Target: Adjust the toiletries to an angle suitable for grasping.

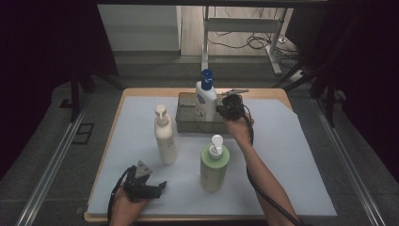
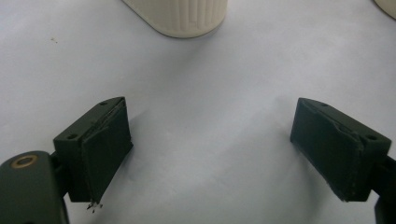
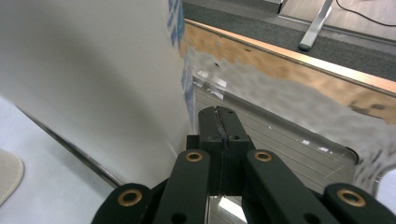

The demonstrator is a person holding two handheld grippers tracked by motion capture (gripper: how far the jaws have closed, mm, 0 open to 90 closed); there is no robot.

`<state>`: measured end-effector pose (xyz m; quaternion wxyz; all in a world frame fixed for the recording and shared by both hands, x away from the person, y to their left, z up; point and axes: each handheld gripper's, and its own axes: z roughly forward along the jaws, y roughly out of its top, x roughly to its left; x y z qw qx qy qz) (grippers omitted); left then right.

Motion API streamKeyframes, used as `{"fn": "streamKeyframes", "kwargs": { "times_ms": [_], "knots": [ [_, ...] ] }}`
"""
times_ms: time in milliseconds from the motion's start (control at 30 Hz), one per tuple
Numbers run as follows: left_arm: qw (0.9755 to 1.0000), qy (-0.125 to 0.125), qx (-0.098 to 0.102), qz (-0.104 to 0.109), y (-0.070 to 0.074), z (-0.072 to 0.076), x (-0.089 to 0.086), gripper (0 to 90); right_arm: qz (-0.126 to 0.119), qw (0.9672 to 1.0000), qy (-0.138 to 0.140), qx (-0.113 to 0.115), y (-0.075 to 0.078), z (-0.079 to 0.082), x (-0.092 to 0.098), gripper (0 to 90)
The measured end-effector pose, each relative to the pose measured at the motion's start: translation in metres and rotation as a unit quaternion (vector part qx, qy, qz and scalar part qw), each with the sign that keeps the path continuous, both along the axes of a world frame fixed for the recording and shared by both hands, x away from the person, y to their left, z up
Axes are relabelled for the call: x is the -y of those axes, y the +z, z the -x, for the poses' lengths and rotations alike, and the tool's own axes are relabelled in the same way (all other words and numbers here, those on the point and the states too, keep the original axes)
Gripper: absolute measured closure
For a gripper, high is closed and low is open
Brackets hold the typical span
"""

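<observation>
Beside the white blue-capped pump bottle (image 1: pixel 205 100) in its clear tray (image 1: pixel 184 123), our right hand-held gripper (image 1: pixel 225 109), jaws closed on nothing, could topple it; the left hand-held gripper (image 1: pixel 157 187) rests open.

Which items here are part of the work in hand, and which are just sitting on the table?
In hand: white bottle with blue pump, standing in the clear tray; shut right gripper beside it.
Lying about: cream pump bottle, green pump bottle.

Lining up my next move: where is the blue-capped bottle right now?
In the high view the blue-capped bottle stands upright in the clear tray at the table's far edge, with the right gripper beside it.
</observation>
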<state>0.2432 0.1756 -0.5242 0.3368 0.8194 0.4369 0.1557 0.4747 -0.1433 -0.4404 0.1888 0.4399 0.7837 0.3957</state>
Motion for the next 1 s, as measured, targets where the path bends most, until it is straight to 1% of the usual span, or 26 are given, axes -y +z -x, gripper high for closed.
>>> {"fn": "streamKeyframes", "kwargs": {
  "times_ms": [167, 267, 300, 367, 567, 767, 1000],
  "knots": [
    [1.0000, 0.000, 0.000, 0.000, 0.000, 0.000, 0.000, 12.0, -0.001, 1.0000, -0.002, -0.006, -0.004, -0.003, -0.003, 89.6],
    [1.0000, -0.001, -0.001, -0.003, 0.000, 0.000, 0.000, 12.0, -0.006, 0.9999, -0.005, -0.014, -0.008, -0.005, -0.003, 89.6],
    [1.0000, 0.000, 0.000, -0.001, 0.000, 0.000, 0.000, 12.0, -0.007, 0.9998, -0.005, -0.018, -0.010, -0.006, -0.003, 89.6],
    [1.0000, -0.001, -0.001, -0.002, 0.000, 0.000, 0.000, 12.0, -0.004, 0.9998, -0.006, -0.021, -0.012, -0.006, -0.004, 89.6],
    [1.0000, 0.000, -0.001, -0.001, 0.000, 0.000, 0.000, 12.0, -0.003, 0.9997, -0.006, -0.025, -0.016, -0.005, -0.007, 89.6],
    [1.0000, 0.000, -0.001, -0.001, 0.000, 0.000, 0.000, 12.0, 0.002, 0.9996, 0.000, -0.027, -0.018, -0.004, -0.012, 89.6],
    [1.0000, -0.001, -0.001, -0.002, 0.000, 0.000, 0.000, 12.0, 0.007, 0.9995, 0.002, -0.031, -0.020, -0.004, -0.014, 89.5]
  ]
}}
